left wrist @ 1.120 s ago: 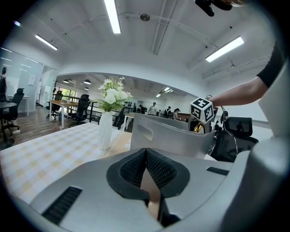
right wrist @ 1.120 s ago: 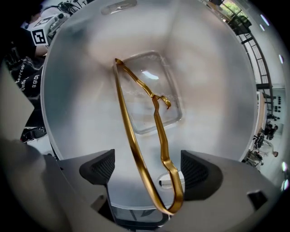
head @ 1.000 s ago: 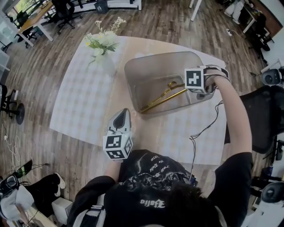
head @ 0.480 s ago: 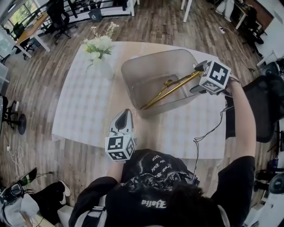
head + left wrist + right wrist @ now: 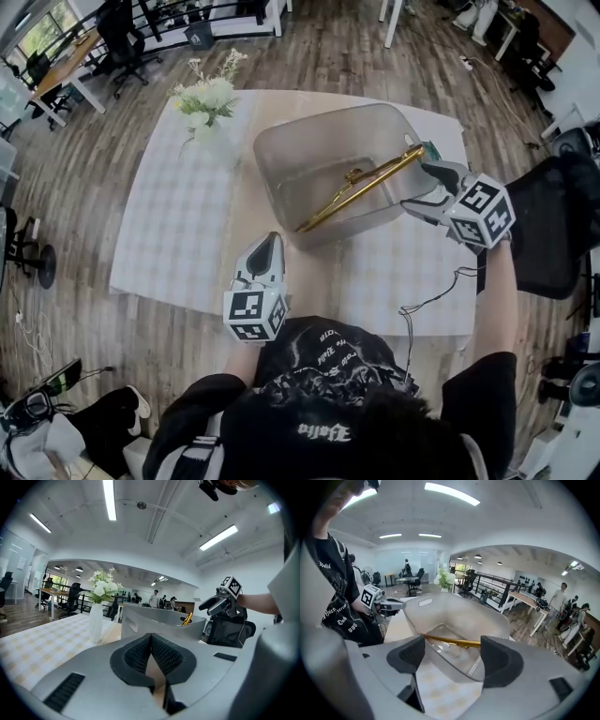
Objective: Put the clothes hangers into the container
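Observation:
A gold clothes hanger (image 5: 361, 186) lies slanted in the grey translucent container (image 5: 309, 141), its upper end resting on the right rim. My right gripper (image 5: 414, 185) hovers just outside that rim with its jaws apart and closing, and nothing is between them. In the right gripper view the hanger (image 5: 450, 641) shows inside the container (image 5: 440, 609), beyond the gripper (image 5: 452, 656). My left gripper (image 5: 263, 255) is shut and empty near the table's front edge. In the left gripper view its pads (image 5: 151, 660) meet, with the container (image 5: 154, 620) ahead.
A white vase of flowers (image 5: 211, 117) stands left of the container on the checked tablecloth (image 5: 178, 216). A cable (image 5: 431, 281) trails over the table's right front. A black office chair (image 5: 553, 234) stands close on the right. More desks and chairs stand around on the wooden floor.
The right gripper has come out of the container and drawn back to the right, away from the hanger. The hanger's end now rests on the right rim. The left gripper has stayed put.

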Motion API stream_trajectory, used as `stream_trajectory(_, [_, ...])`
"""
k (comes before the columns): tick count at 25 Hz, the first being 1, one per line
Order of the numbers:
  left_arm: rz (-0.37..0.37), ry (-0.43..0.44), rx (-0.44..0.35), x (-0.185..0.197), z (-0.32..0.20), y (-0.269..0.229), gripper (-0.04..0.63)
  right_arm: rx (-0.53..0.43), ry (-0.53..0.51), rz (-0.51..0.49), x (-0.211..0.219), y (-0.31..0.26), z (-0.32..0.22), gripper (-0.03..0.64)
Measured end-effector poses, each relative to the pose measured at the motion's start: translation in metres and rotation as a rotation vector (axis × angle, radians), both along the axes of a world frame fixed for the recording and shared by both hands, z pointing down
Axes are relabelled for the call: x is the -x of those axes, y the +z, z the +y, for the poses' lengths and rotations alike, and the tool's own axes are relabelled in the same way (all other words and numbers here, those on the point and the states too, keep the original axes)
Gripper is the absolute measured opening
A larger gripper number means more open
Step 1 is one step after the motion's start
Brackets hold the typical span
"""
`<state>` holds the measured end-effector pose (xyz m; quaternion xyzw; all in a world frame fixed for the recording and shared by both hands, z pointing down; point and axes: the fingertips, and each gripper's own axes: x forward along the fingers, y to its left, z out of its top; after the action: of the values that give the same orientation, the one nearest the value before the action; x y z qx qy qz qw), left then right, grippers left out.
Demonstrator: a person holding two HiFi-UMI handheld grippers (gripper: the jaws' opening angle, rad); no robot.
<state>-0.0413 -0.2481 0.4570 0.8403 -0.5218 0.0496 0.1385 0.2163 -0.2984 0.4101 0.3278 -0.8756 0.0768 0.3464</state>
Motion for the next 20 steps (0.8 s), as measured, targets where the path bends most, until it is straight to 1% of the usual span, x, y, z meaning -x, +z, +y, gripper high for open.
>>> stream_trajectory(2, [-0.004,0.007,-0.004,-0.001,-0.002,0.0,0.02,-0.035,0.033,-0.08,0.003,-0.002,0.009,0.376])
stream_trajectory(5, [-0.015,0.008,-0.006,0.0,-0.004,0.003,0.02,-0.07,0.058,-0.217,0.021,-0.002,0.024,0.37])
stream_trajectory(9, [-0.008,0.014,0.005,-0.001,-0.002,0.007,0.02,-0.106,0.132,-0.308,0.033,0.012,0.04,0.351])
stream_trajectory(11, [-0.008,0.025,0.006,-0.003,0.0,0.009,0.02,-0.089,0.168,-0.376,0.038,0.021,0.048,0.347])
stream_trajectory(15, [-0.017,0.071,0.005,-0.008,0.009,0.016,0.02,-0.035,0.248,-0.578,0.048,0.039,0.067,0.342])
stream_trajectory(17, [-0.012,0.092,0.006,-0.013,0.014,0.018,0.02,-0.017,0.295,-0.603,0.05,0.055,0.077,0.337])
stream_trajectory(20, [-0.007,0.119,-0.002,-0.02,0.018,0.019,0.02,0.02,0.319,-0.565,0.059,0.08,0.089,0.322])
